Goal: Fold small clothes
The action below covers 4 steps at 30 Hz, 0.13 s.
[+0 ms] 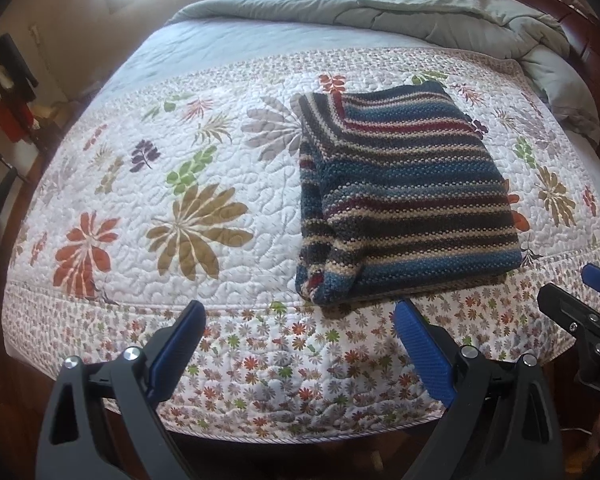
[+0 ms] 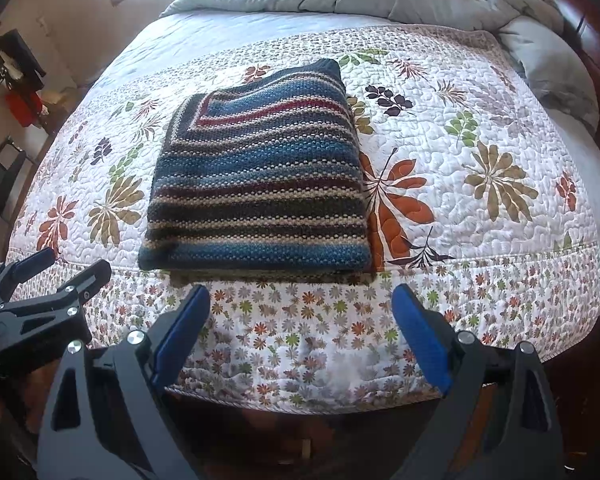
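Note:
A striped knit sweater in blue, dark red, cream and grey lies folded into a thick rectangle on the floral quilt; it also shows in the right wrist view. My left gripper is open and empty, hovering over the quilt's front border, just short of the sweater's near left corner. My right gripper is open and empty, right in front of the sweater's near edge. Each gripper shows in the other's view: the right one and the left one.
The quilt covers the near part of a bed. A crumpled grey-green duvet lies at the far end. A dark wooden bed frame runs along the right. Chairs and clutter stand on the left by the wall.

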Tool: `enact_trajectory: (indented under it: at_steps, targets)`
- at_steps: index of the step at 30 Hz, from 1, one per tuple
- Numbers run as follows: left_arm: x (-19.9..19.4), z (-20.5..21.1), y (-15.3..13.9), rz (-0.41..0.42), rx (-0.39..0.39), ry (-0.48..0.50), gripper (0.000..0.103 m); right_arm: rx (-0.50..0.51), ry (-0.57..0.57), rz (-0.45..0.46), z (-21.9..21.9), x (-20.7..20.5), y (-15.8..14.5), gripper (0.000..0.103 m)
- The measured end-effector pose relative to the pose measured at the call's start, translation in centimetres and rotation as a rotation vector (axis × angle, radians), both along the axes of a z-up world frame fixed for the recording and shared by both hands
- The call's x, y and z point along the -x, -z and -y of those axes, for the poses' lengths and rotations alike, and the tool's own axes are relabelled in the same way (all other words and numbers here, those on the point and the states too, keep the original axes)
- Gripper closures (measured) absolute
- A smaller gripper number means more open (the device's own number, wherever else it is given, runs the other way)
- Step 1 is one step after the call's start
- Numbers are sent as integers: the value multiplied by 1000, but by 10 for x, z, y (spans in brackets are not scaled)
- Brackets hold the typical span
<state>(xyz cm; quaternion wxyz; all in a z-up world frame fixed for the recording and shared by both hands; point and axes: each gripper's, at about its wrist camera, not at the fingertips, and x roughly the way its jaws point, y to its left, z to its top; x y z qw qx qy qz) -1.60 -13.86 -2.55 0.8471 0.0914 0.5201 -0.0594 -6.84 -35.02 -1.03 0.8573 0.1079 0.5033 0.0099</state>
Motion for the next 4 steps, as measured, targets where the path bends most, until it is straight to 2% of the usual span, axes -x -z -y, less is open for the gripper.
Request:
enact_trajectory:
  at_steps: [4]
  targets:
    - [1,0,1,1,-2,-4,7,-3,1,-5,2,-1,2,11]
